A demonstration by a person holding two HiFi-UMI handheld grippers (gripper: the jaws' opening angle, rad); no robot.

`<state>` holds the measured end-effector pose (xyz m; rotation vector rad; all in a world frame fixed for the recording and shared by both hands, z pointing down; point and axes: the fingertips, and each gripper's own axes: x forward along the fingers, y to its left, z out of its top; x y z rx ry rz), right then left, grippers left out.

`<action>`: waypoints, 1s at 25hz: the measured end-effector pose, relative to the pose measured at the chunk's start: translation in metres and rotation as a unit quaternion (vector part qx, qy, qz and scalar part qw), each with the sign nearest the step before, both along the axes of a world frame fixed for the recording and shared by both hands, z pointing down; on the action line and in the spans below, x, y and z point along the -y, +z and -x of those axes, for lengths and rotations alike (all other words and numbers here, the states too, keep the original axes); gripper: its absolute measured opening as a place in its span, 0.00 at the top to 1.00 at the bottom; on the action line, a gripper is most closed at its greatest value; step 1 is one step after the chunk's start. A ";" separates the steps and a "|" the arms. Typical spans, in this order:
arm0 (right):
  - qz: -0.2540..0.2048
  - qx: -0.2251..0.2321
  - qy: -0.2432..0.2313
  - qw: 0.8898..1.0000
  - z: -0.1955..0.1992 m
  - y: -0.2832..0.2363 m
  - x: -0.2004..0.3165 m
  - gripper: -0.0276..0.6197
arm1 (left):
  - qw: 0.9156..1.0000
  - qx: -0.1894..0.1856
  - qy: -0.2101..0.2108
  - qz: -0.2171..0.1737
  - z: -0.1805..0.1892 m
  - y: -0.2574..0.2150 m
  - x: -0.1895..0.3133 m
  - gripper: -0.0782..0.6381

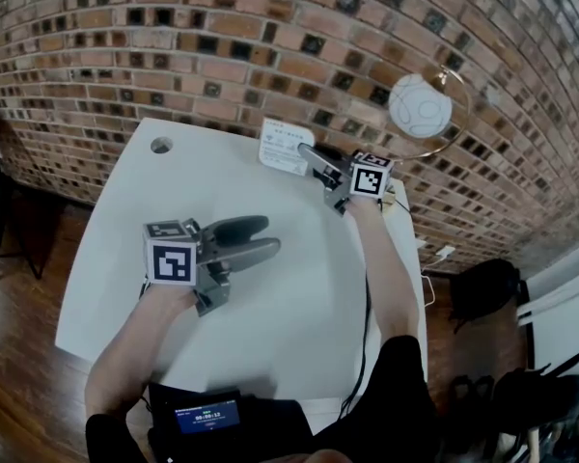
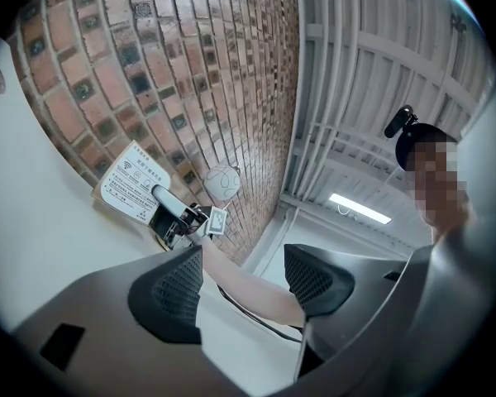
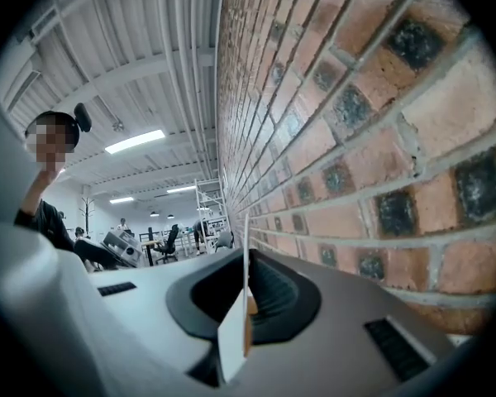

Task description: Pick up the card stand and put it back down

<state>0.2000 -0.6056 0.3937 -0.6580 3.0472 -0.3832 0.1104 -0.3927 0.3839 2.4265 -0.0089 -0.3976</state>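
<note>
The card stand (image 1: 284,147) is a white printed card in a small wooden base, standing at the table's far edge by the brick wall. My right gripper (image 1: 309,156) is shut on it from the right. In the right gripper view the card (image 3: 234,334) shows edge-on, pinched between the pads of that gripper (image 3: 246,292). From the left gripper view the card stand (image 2: 131,190) faces me with the right gripper (image 2: 175,220) on its right side. My left gripper (image 1: 265,237) lies low over the middle of the table, open and holding nothing (image 2: 244,281). Whether the stand's base touches the table I cannot tell.
The white table (image 1: 270,307) has a round cable hole (image 1: 161,145) at its far left. A white globe lamp (image 1: 420,106) stands by the wall at the far right. A dark device with a lit screen (image 1: 207,417) sits at the near edge. A black cable (image 1: 368,302) runs under the right arm.
</note>
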 end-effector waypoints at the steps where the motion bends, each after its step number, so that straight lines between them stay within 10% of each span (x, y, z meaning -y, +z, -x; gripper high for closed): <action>1: -0.005 -0.001 -0.003 1.000 0.001 0.000 0.003 0.91 | 1.000 0.001 0.000 0.000 0.001 0.001 0.000 0.47; 25: 0.009 -0.011 -0.079 0.997 0.015 0.036 0.045 0.91 | 0.999 0.035 -0.011 -0.026 0.000 0.011 -0.003 0.47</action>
